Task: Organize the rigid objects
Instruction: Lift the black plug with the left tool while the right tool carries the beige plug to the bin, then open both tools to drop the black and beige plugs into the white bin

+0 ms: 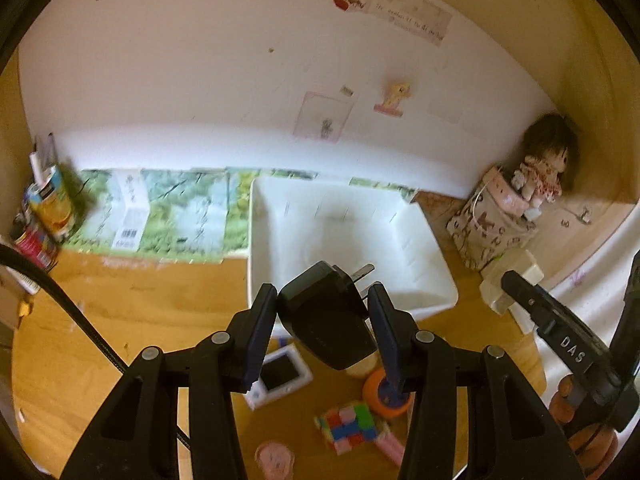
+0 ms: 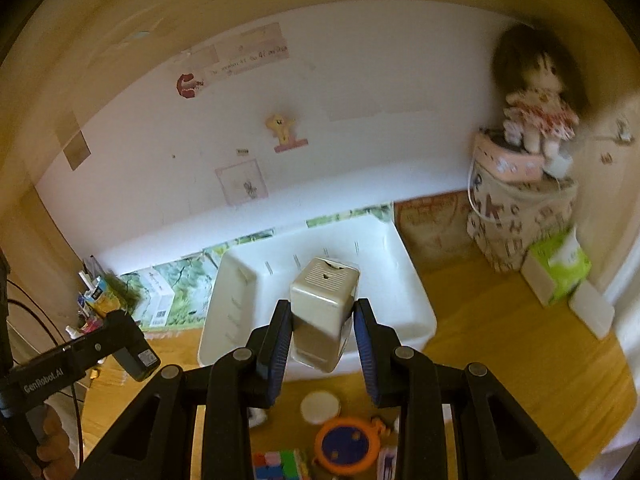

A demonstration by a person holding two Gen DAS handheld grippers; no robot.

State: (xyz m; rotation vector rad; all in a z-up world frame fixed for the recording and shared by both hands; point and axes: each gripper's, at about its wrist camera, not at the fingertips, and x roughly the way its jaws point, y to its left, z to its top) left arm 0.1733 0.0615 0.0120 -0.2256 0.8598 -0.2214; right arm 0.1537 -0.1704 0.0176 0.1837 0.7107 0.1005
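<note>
Nearest the left wrist lens, the left gripper (image 1: 323, 304) is clenching a black plastic wall charger with metal prongs (image 1: 328, 316), carrying it tilted above the wooden desk (image 1: 120, 320), prongs aimed toward the white rectangular plastic bin (image 1: 424, 280) just beyond. Beneath it are lying a multicoloured puzzle cube (image 1: 352, 426), an orange round toy with a blue centre (image 1: 386, 398) and a small white handheld device with a dark screen (image 1: 280, 376). The right gripper (image 2: 322, 330) is grasping a beige boxy plastic adapter with vent slots (image 2: 322, 312), raised over the bin's near rim and leaning forward. Farther back, a brown-haired cloth doll (image 2: 536, 104) is sitting on a pink box atop a patterned fabric bag (image 2: 516, 220) by the white wall (image 1: 200, 80).
</note>
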